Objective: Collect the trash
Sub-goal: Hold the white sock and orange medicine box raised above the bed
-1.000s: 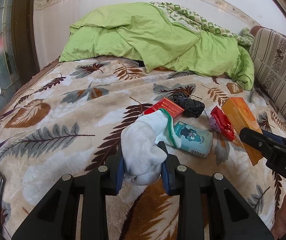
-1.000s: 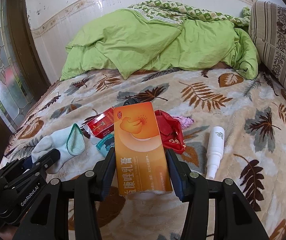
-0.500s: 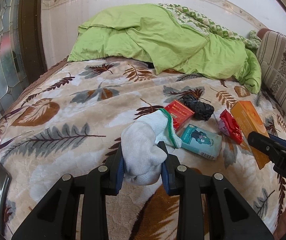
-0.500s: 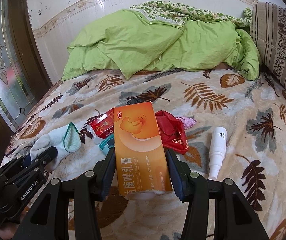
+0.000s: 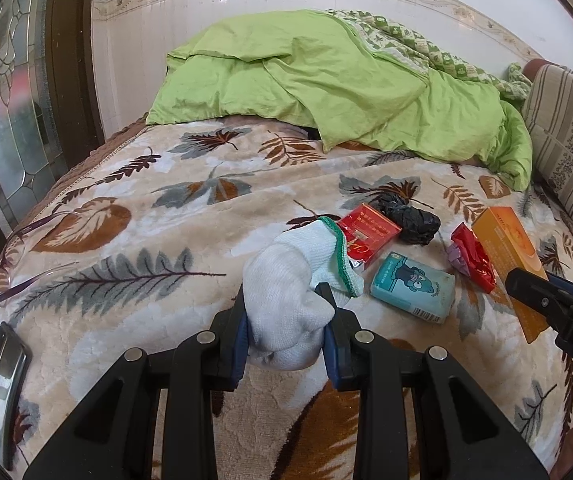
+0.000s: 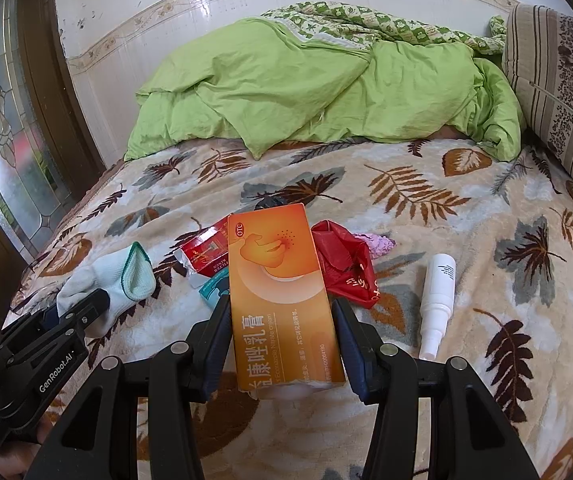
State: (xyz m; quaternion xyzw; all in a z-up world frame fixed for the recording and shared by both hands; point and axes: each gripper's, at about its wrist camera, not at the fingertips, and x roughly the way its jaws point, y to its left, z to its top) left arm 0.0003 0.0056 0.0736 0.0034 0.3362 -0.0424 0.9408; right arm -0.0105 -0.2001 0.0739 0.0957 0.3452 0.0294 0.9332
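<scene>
On the bed [image 5: 134, 184], spread with a leaf-patterned blanket, a phone [image 5: 0, 364] lay at the far left edge with a pair of glasses [image 5: 18, 264] beyond it. The left tongs [image 5: 286, 332] were clamped narrowly on a white sock [image 5: 286, 292] with a green cuff, lifted above the blanket; against the frames of a second earlier, nothing in that grip had altered and only the view had shifted slightly. To its right sat the litter: a red cigarette pack [image 5: 368, 234], a knotted black bag [image 5: 408, 218], a teal tissue packet [image 5: 412, 288], and a crumpled red wrapper [image 5: 472, 258] with a scrap of purple beside it. The right tongs [image 6: 282, 344], about half open, gripped an orange ointment box [image 6: 282, 292] by its long sides, again as they had a second before. Farther right, a white spray bottle [image 6: 438, 292] lay alone on the blanket. With both tongs full and neither hand travelling, the collecting appeared paused between pick-up and disposal, the rest of the rubbish untouched. No bin, bag or other open container showed in either view, so where the items would go could not be told; the black bag was tied shut, its contents hidden.
</scene>
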